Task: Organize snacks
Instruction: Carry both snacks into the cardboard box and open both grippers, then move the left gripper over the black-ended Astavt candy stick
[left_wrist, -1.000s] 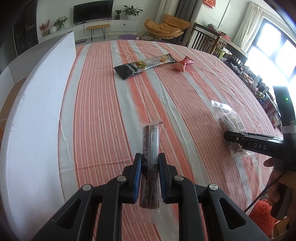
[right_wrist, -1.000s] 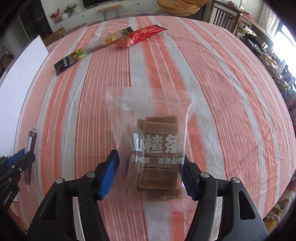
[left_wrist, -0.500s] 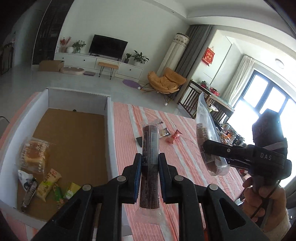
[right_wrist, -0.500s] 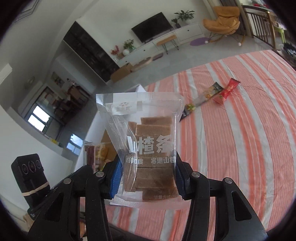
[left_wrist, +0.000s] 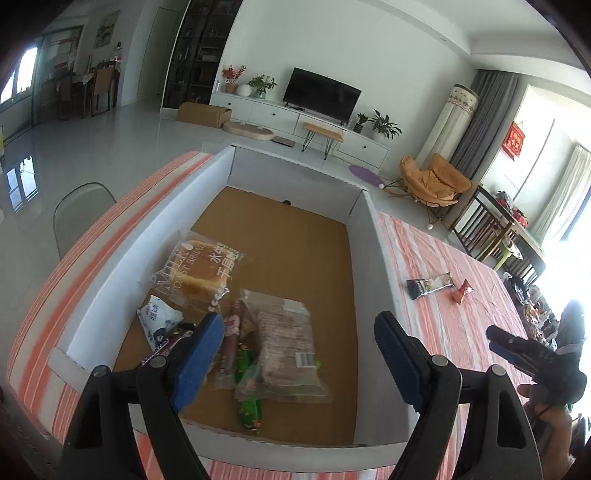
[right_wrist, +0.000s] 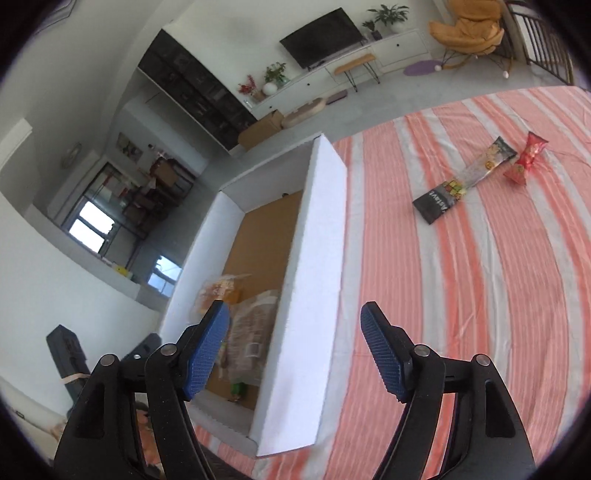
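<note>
- The left gripper (left_wrist: 299, 343) hung above the near end of the white box (left_wrist: 373, 258), its blue pads spread wide apart with nothing between them; its jaws had just been opening.
- Below it, on the brown floor of the box, the dark snack stick (left_wrist: 232, 339) lay among the other packets, released.
- Just right of that stick lay the clear bag of brown bars (left_wrist: 284, 343), flat on the box floor, partly over a green packet (left_wrist: 249, 406).
- A bread packet (left_wrist: 203, 273) sat farther in, toward the left wall, and a small white-and-blue packet (left_wrist: 159, 319) lay near it at the left.
- The right gripper (right_wrist: 295, 347) also stood unclenched and empty, its jaws having just been opening; it was over the near right wall of the box, with the striped tablecloth (right_wrist: 461, 295) to its right.
- In the right wrist view the clear bag (right_wrist: 251, 332) showed blurred inside the box, left of the wall.
- Two snacks remained on the cloth, well apart from the box at the far right: a long dark-ended snack bar (right_wrist: 461, 181) and a small red packet (right_wrist: 524, 158), lying just beside each other.
- In the left wrist view the right gripper (left_wrist: 517, 347) appeared at the right edge, gripped by a hand (left_wrist: 546, 421).
</note>
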